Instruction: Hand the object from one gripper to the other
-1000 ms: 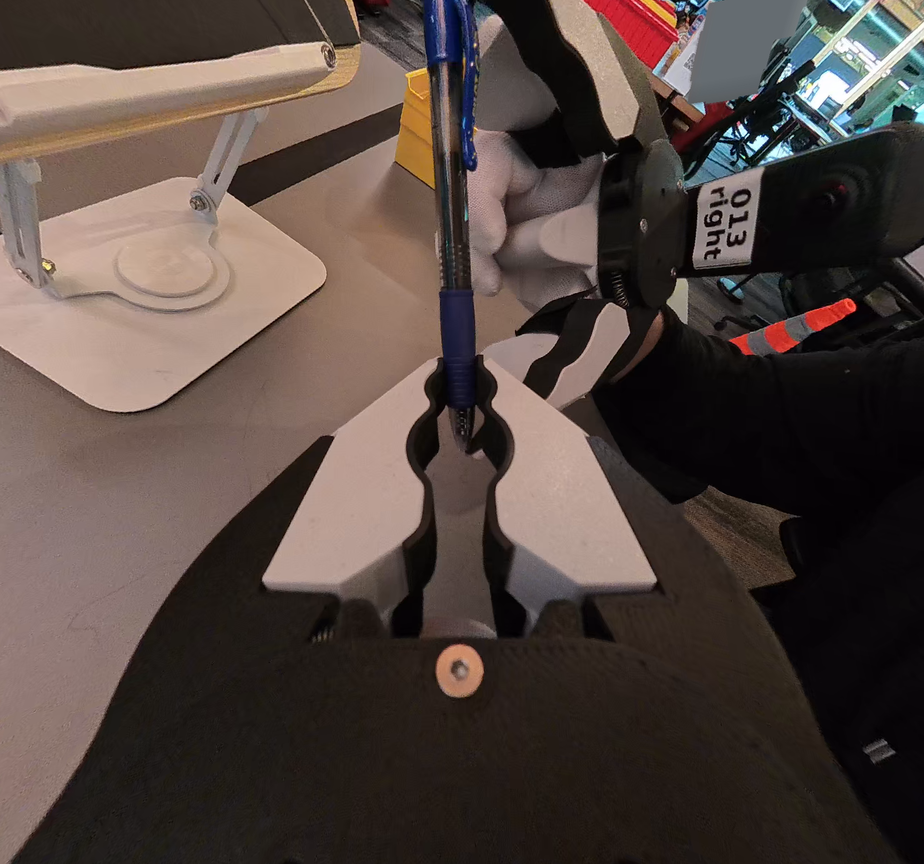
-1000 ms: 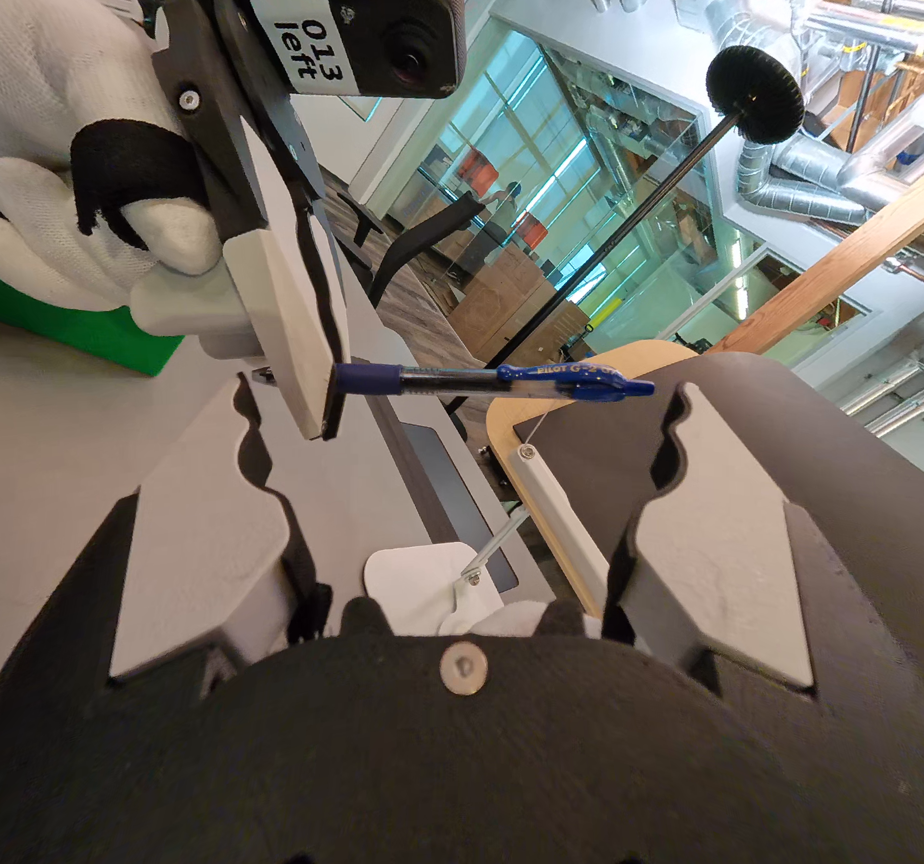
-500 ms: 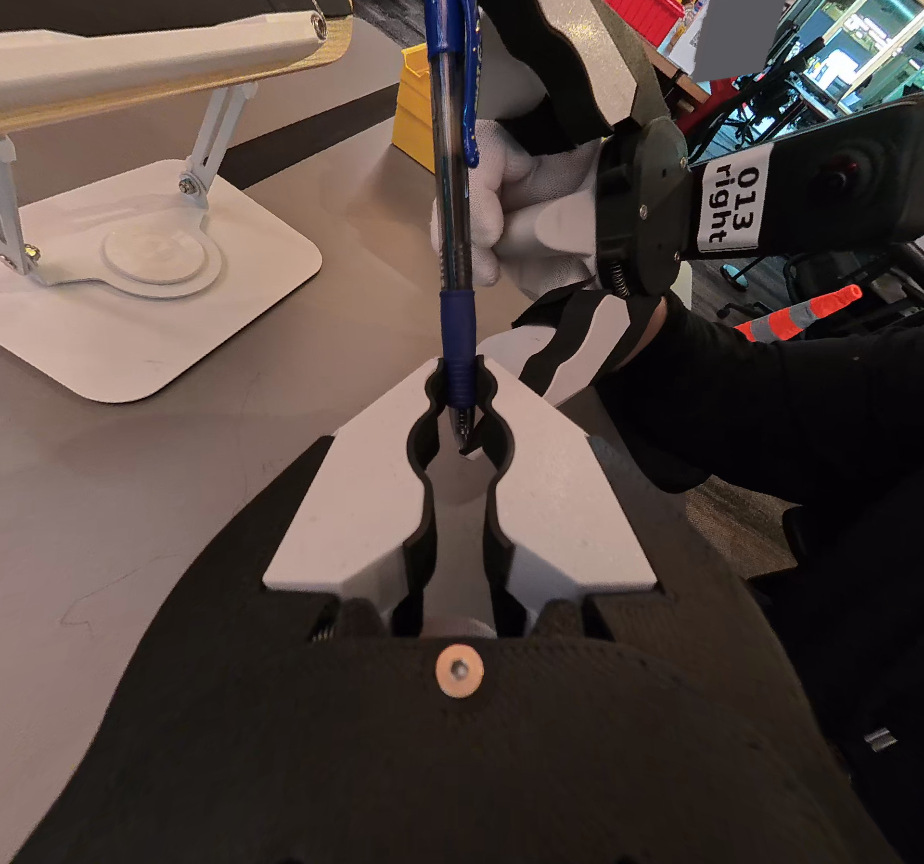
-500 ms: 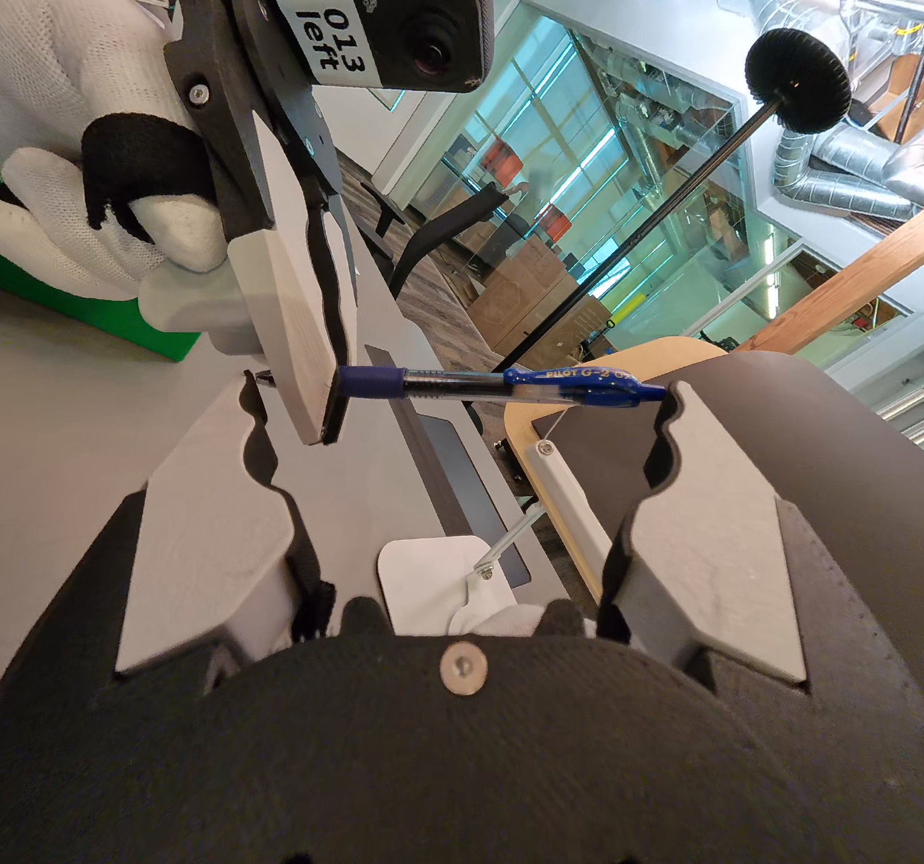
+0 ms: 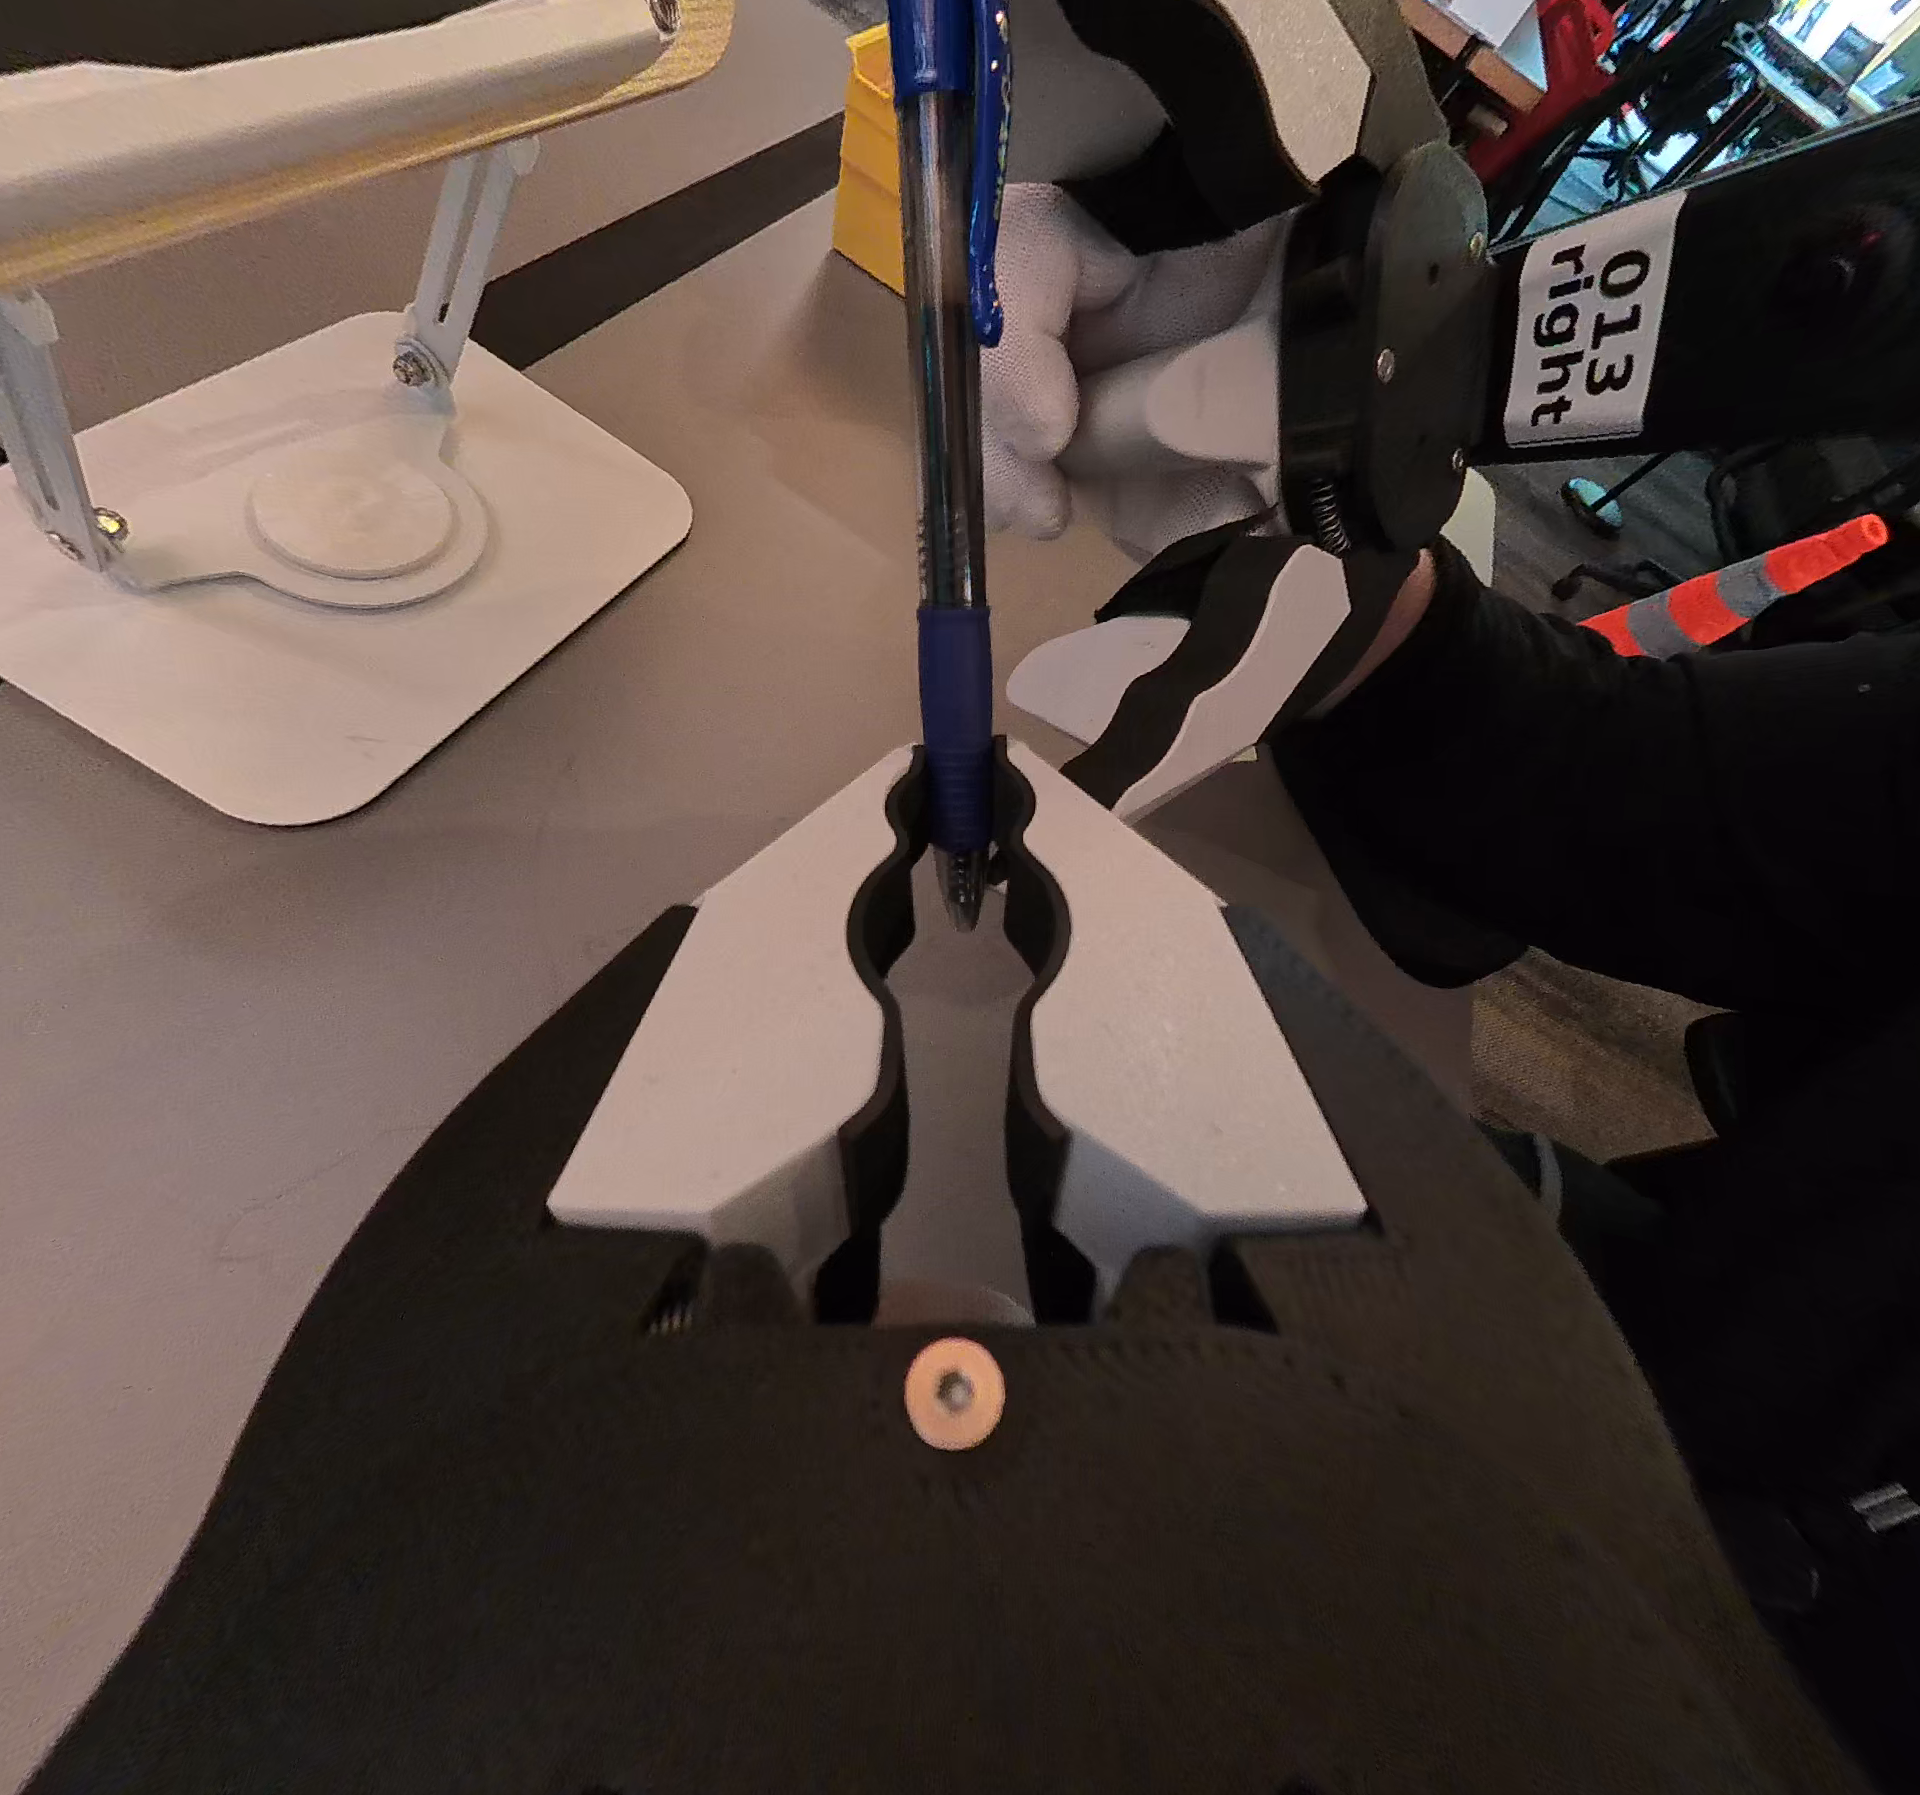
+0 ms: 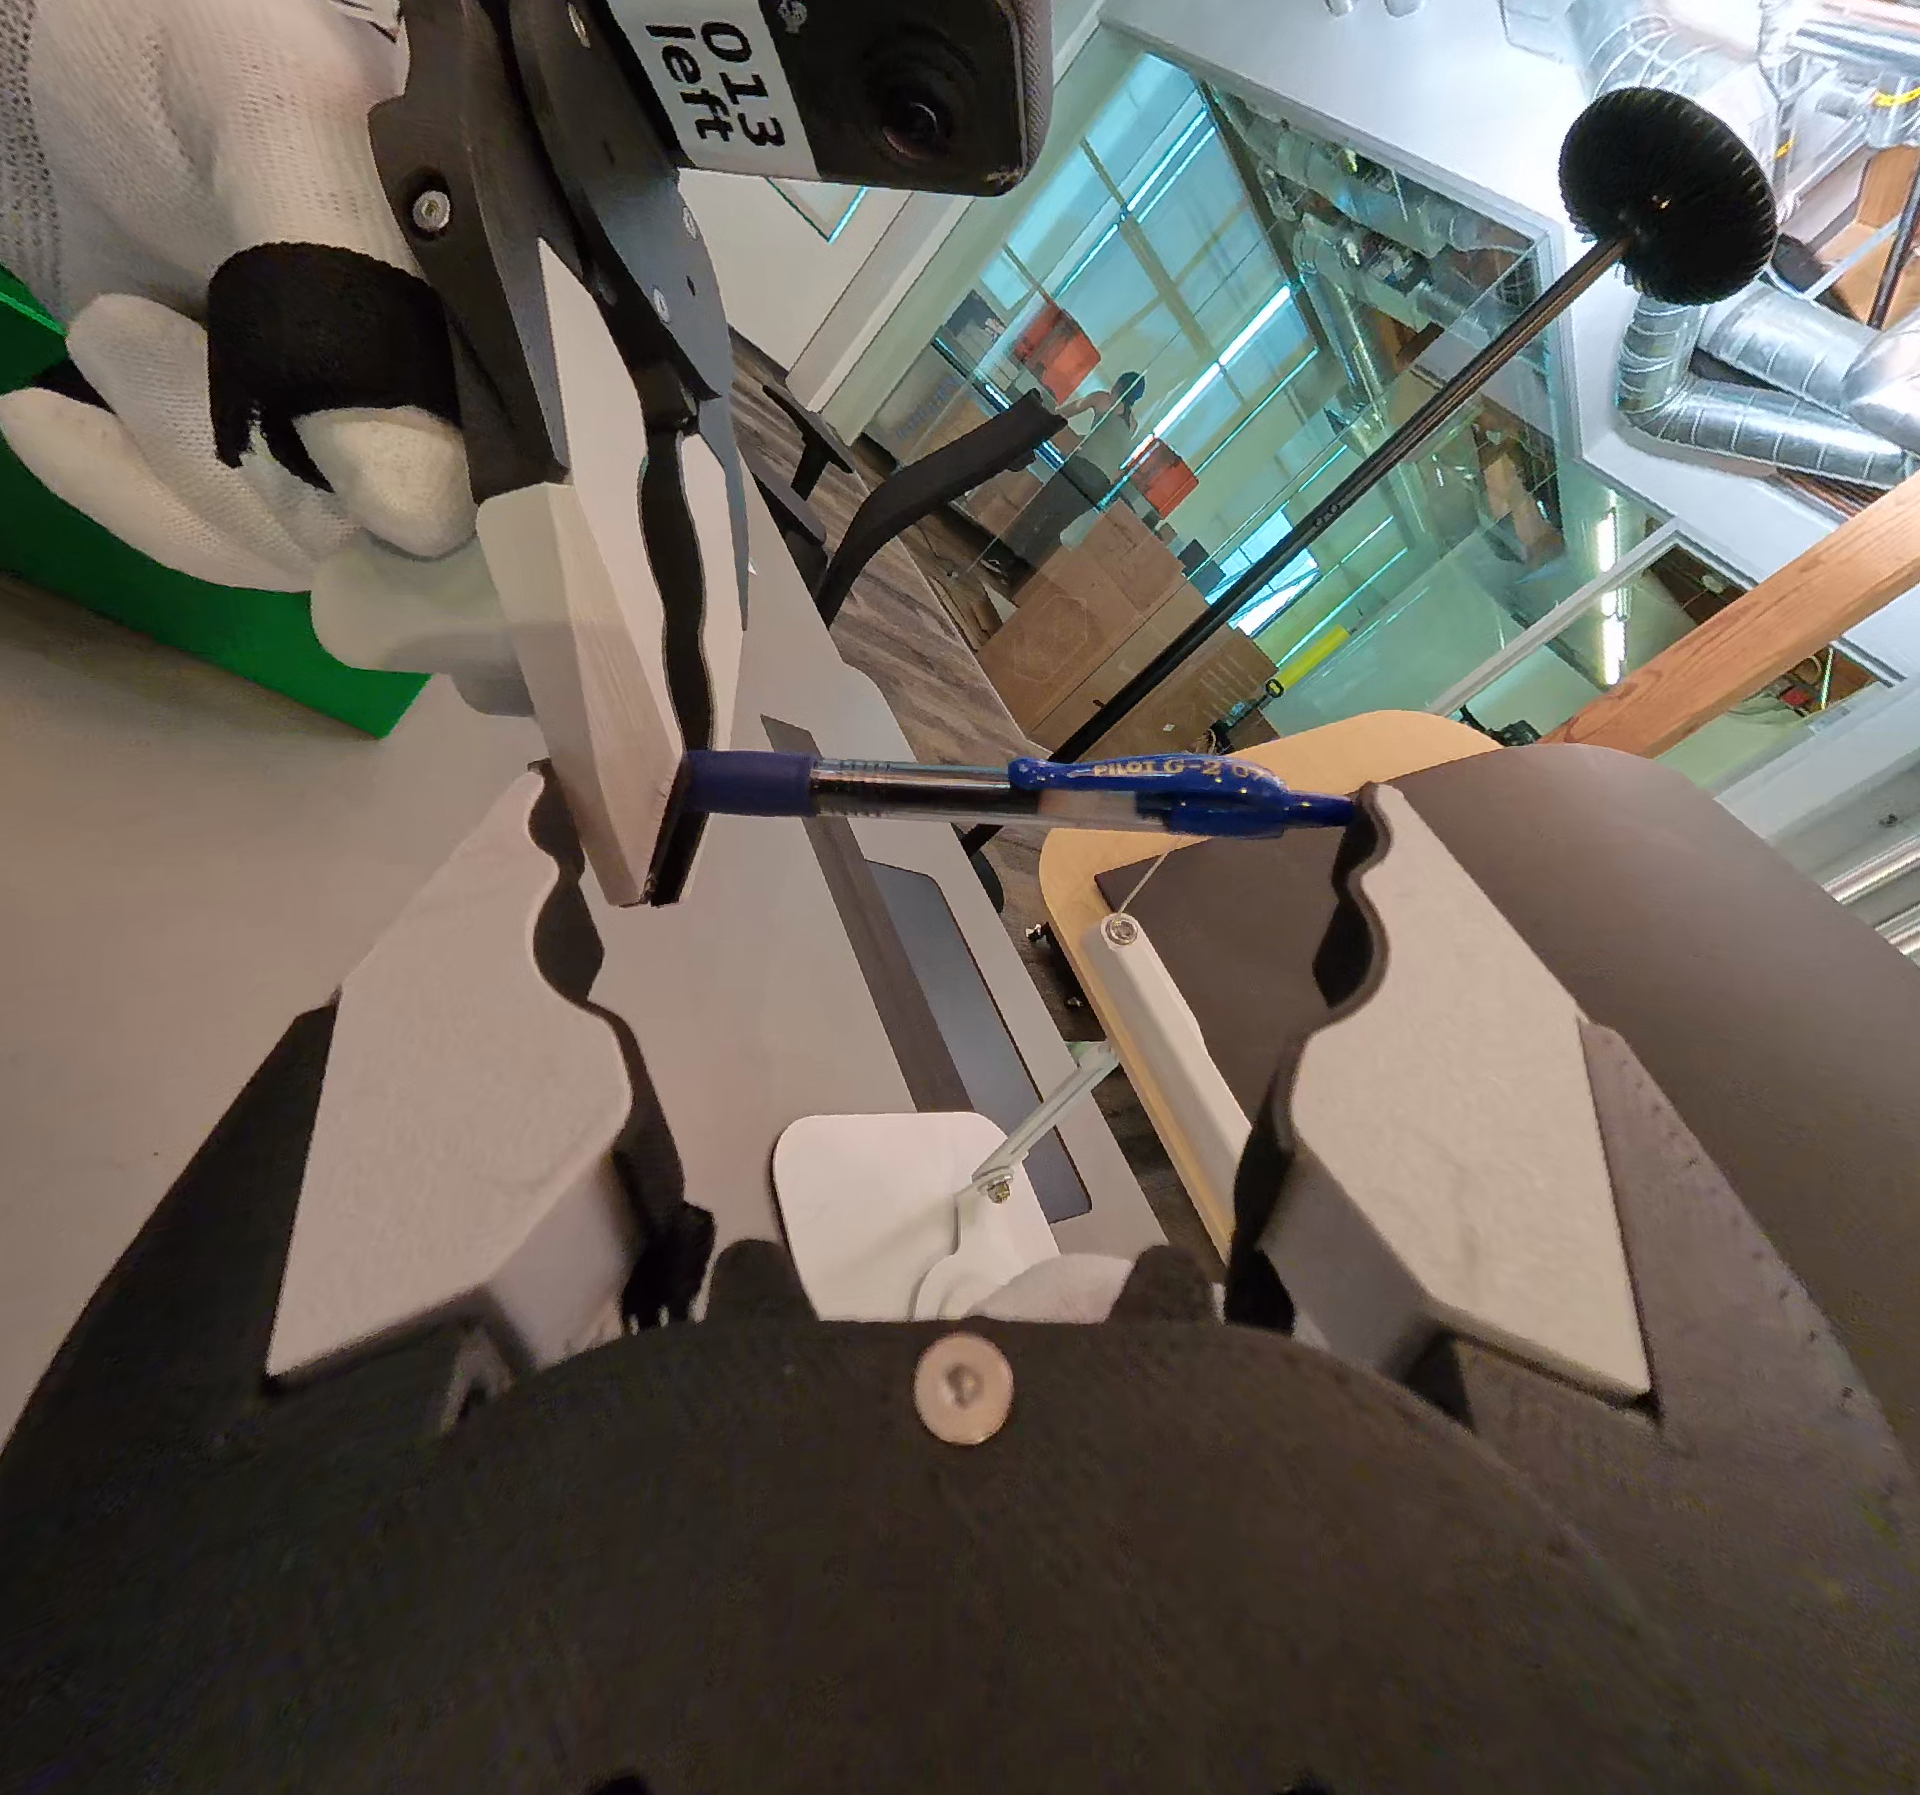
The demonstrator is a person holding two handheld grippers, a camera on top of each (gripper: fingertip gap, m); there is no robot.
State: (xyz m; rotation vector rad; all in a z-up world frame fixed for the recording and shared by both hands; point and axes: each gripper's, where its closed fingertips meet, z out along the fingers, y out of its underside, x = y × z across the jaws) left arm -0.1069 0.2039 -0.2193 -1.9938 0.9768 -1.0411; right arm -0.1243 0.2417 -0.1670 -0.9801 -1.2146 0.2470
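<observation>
Pen (image 5: 948,415) stands mid-frame in the left wrist view, its grip end clamped by the left hand-held gripper (image 5: 958,789) over the table (image 5: 260,1018). In the right wrist view, the right hand-held gripper (image 6: 951,800) gapes wide around the pen (image 6: 997,789) at centre.

The pen (image 5: 948,311) is glossy plastic, clear barrel with a shiny blue clip, plus a duller blue grip that looks rubbery. Both grippers, left gripper (image 5: 956,810) and right gripper (image 6: 956,862), have matt grainy black bodies (looks 3D-printed, you can see the texture) with pale, slightly rough finger plates (image 5: 1164,1039) and dark lining along the wavy edges. The gloves (image 6: 187,135) are white knit cloth. The table (image 5: 208,1018) is smooth matt grey. The stand base (image 5: 343,561) looks like white painted metal, satin finish, with small shiny bolts; its board (image 6: 1226,758) has a pale wood-look edge.
</observation>
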